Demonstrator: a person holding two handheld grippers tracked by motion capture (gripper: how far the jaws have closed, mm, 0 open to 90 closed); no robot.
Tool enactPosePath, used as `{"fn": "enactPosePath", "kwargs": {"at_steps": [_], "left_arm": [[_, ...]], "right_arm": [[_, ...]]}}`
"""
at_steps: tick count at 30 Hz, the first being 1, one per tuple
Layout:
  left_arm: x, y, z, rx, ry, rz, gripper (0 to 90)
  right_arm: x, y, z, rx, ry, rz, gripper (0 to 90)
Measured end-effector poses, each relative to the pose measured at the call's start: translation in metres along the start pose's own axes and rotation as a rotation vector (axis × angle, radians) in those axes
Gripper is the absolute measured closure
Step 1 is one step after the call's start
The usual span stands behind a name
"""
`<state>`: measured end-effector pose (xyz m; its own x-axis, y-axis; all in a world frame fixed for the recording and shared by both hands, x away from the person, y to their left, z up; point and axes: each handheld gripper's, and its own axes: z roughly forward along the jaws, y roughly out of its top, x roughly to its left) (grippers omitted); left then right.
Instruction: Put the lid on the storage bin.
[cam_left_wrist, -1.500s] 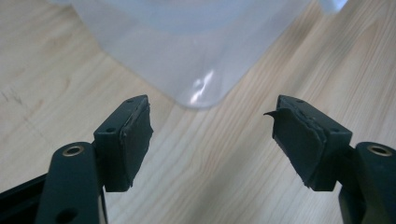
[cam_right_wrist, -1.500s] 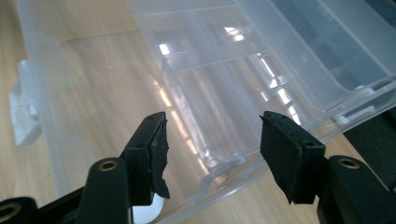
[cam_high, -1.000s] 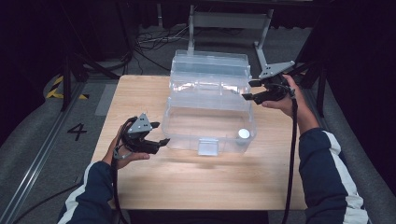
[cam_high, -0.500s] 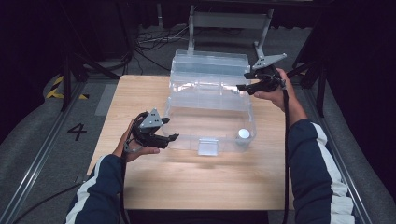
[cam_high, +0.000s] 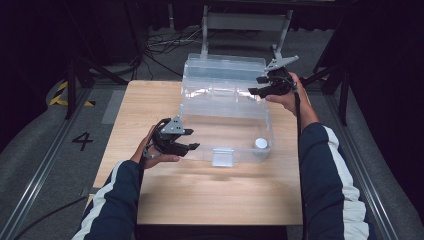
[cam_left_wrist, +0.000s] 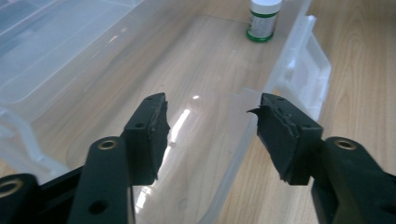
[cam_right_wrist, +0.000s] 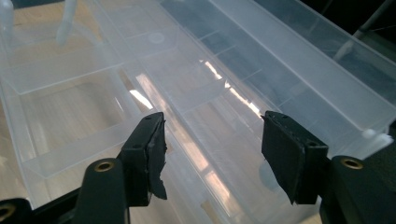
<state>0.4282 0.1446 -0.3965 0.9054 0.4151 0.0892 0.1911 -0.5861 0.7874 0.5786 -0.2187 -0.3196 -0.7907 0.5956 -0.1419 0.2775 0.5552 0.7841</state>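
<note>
A clear plastic box (cam_high: 225, 107) stands open on the wooden table, its lid (cam_high: 225, 65) tipped back at the far side. Inside, in the near right corner, stands a small white bottle (cam_high: 260, 144) with a green label (cam_left_wrist: 264, 18). My left gripper (cam_high: 194, 139) is at the box's near left corner. Its jaws have just been closing and straddle the thin front wall (cam_left_wrist: 243, 140) with a gap on each side, so the left gripper (cam_left_wrist: 212, 109) is open. My right gripper (cam_high: 255, 85) hovers open over the right end of the lid (cam_right_wrist: 280, 60), with nothing between its jaws (cam_right_wrist: 212, 123).
A latch flap (cam_high: 222, 156) hangs from the box's front wall. Bare table (cam_high: 215, 195) lies in front of the box and to its left. Metal stand legs and cables sit on the floor beyond the table's far edge.
My left hand has moved right to the box's front corner and its jaws have narrowed. My right hand has moved left and farther back, over the lid.
</note>
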Motion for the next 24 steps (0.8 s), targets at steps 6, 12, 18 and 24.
{"fn": "enactPosePath", "kwargs": {"at_steps": [6, 12, 18, 24], "left_arm": [[-0.001, 0.002, 0.005, 0.012, -0.039, 0.019, 49.7], [0.0, 0.003, 0.008, 0.039, -0.074, 0.033, 55.3], [-0.004, 0.007, 0.01, 0.097, -0.07, 0.089, 62.9], [-0.007, 0.009, 0.017, 0.158, -0.091, 0.126, 69.0]], "right_arm": [[0.002, 0.004, 0.005, -0.005, 0.024, 0.005, 43.5], [0.008, 0.008, 0.006, -0.008, 0.056, -0.03, 55.9], [0.013, 0.012, 0.006, 0.007, 0.057, -0.066, 64.3], [0.013, 0.015, 0.005, 0.039, 0.048, -0.084, 67.3]]}}
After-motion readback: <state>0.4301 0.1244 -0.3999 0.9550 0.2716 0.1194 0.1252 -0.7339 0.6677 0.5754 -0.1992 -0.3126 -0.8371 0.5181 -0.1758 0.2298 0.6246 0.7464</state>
